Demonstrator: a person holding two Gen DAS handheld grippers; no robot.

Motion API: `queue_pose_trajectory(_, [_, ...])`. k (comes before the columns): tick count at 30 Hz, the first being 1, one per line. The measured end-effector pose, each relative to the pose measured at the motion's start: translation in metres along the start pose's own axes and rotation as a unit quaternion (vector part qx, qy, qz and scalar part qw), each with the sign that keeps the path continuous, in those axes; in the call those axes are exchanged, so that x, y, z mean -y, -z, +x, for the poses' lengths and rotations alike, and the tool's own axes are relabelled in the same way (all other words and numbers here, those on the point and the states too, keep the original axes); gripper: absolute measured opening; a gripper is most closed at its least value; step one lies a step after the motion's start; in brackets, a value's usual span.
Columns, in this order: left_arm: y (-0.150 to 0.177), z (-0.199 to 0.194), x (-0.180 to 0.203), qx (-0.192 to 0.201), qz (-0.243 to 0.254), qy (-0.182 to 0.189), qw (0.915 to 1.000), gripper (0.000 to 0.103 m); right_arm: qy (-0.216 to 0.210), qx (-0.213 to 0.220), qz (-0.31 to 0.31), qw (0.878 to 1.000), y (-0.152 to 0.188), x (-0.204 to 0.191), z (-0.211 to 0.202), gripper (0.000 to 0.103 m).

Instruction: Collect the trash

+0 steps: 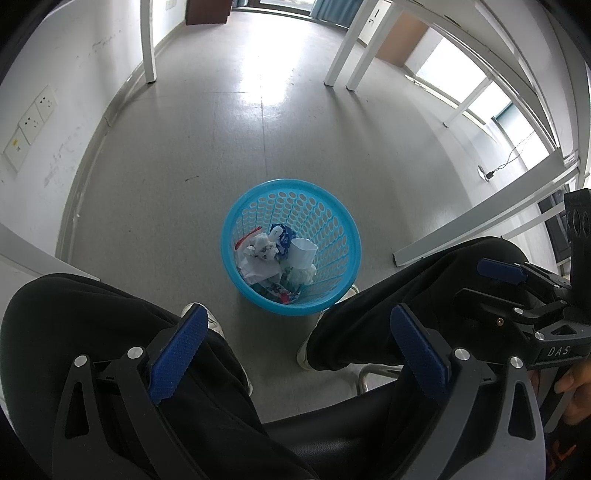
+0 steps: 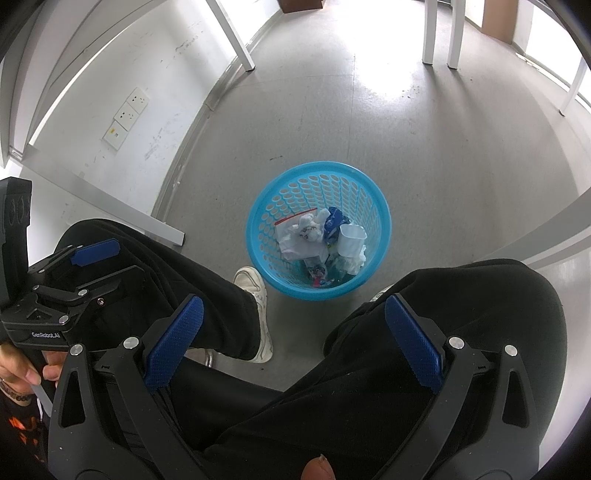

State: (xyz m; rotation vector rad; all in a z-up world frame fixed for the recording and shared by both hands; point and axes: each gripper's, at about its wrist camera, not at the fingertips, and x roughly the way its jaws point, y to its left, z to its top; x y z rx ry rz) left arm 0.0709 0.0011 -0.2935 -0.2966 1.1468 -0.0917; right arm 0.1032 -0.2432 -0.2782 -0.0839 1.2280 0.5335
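A blue perforated plastic basket [image 1: 340,236] stands on the grey floor between the person's feet; it also shows in the right wrist view [image 2: 380,221]. It holds crumpled paper [image 1: 260,253] [image 2: 308,227], a white cup [image 1: 304,251] [image 2: 351,238], a blue wrapper [image 1: 282,234] [image 2: 334,219] and other scraps. My left gripper [image 1: 299,339] is open and empty above the person's knees. My right gripper [image 2: 293,332] is open and empty, also above the knees. The right gripper also shows at the right edge of the left wrist view [image 1: 513,280], and the left gripper at the left edge of the right wrist view [image 2: 92,258].
The seated person's black-trousered legs [image 1: 110,332] [image 2: 461,332] and white shoes [image 2: 258,295] flank the basket. White table legs [image 1: 147,40] [image 2: 428,33] stand farther off. A white wall with sockets [image 1: 33,122] [image 2: 127,114] runs on the left.
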Motion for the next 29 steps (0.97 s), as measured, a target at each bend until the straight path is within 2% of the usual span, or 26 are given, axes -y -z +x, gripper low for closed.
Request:
queue_pose_trajectory(21, [0.0033, 0.0007, -0.0006, -0.003, -0.001, -0.001, 1.0000, 0.097, 0.000, -0.003, 0.000, 1.000, 0.0048, -0.0034, -0.0013, 0.094])
queue_pose_trajectory(29, [0.0052, 0.0036, -0.0041, -0.010, -0.016, -0.001, 0.9998, 0.097, 0.000, -0.003, 0.000, 1.000, 0.0041, -0.0028, -0.0016, 0.094])
